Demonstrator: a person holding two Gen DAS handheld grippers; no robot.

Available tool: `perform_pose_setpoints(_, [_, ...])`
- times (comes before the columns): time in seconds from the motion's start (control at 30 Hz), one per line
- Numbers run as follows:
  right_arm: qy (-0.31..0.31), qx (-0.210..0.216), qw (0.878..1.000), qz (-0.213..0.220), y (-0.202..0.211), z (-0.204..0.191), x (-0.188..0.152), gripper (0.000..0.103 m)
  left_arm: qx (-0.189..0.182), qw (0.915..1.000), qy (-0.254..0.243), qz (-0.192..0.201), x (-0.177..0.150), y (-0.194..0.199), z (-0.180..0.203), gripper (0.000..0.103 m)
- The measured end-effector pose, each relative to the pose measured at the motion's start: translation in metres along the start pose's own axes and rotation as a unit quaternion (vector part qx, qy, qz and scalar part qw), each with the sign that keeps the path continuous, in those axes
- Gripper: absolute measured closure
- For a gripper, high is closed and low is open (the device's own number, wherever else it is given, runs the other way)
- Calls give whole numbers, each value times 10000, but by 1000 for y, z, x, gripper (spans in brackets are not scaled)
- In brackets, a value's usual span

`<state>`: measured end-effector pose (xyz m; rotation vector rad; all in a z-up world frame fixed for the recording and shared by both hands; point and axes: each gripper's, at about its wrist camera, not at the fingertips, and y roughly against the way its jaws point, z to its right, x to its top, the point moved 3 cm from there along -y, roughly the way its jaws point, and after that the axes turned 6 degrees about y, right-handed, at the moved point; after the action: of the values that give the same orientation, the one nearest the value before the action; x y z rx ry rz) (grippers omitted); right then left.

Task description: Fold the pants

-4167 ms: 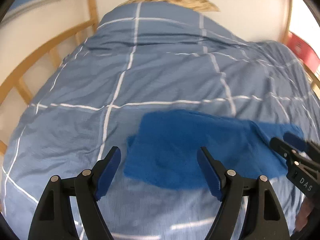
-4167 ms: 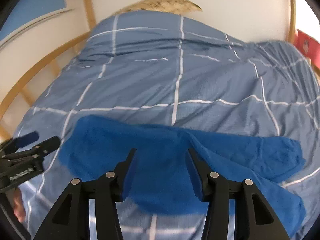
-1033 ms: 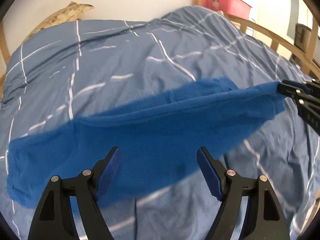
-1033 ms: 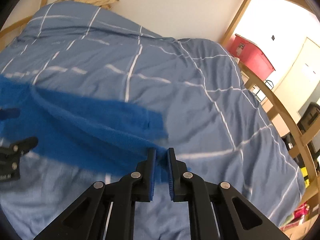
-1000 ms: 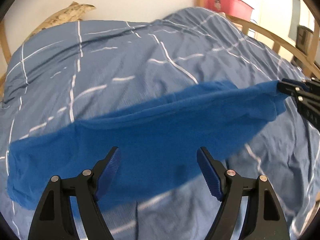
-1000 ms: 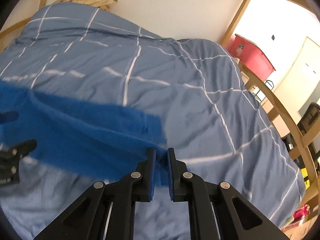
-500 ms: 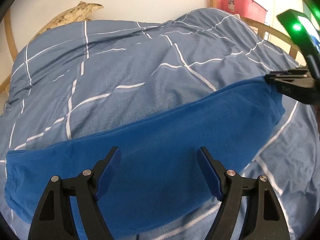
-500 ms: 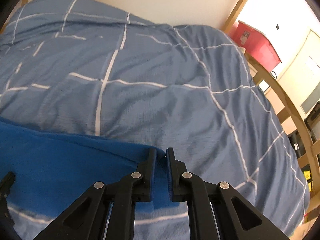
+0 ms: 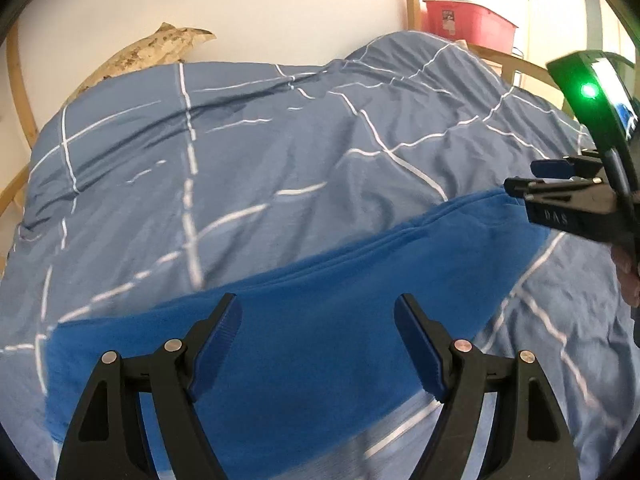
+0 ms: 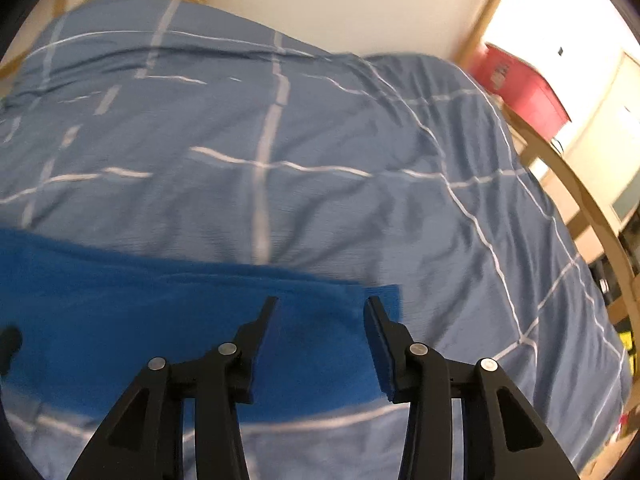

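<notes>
My right gripper (image 10: 322, 312) has its jaws opening at this moment; the blue pads stand apart with the end of the blue pants (image 10: 168, 320) lying below and between them, and neither pad presses on the cloth. In the left wrist view the same gripper (image 9: 520, 184) shows side-on at the right edge, its tips just at the far corner of the pants, with a green light glowing on the device above it and a bit of my hand (image 9: 628, 276) beneath.

My left gripper (image 9: 318, 320) holds its jaws wide, nothing caught between the ribbed blue pads; the pants (image 9: 320, 320) lie under them, apart from the fingers as far as I can tell.

The pants are spread as one long band across the near part of the bed, on a blue duvet with white grid lines (image 9: 280, 152), running from the lower left up toward the right gripper. The edges look fairly straight, though the frames are blurred.

Farther out, a tan patterned pillow (image 9: 152, 52) leans against the white wall at the head of the bed. A wooden bed frame (image 10: 580, 192) curves along the right side, and a red storage bin (image 9: 464, 20) sits beyond it.
</notes>
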<state>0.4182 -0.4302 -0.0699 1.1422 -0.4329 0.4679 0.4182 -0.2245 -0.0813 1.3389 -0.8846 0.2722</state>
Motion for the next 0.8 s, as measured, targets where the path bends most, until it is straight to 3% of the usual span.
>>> perform_pose_setpoints(0.23, [367,700,9962,363,58,-83,21,61,56,9998,-181,-108,-1,37,-95,25])
perform_pose_setpoints(0.4, [642,1121,9902,530,88,-151,42,61,-181,9991,-198,-334,-8,57,-165,25])
perform_pose_setpoints(0.5, [838,1334,9855,631,103,-192,51,61,-19,9989,-421,-212,-16,69,-196,25])
perform_pose_setpoints(0.63, [1005,1607,9791,740,112,-241,61,61,140,9979,-596,-187,-30,71,-221,25])
perform_pose_setpoints(0.8, [914,1994,9729,730,111,-278,63,61,-24,9989,-427,-181,-40,62,-246,25])
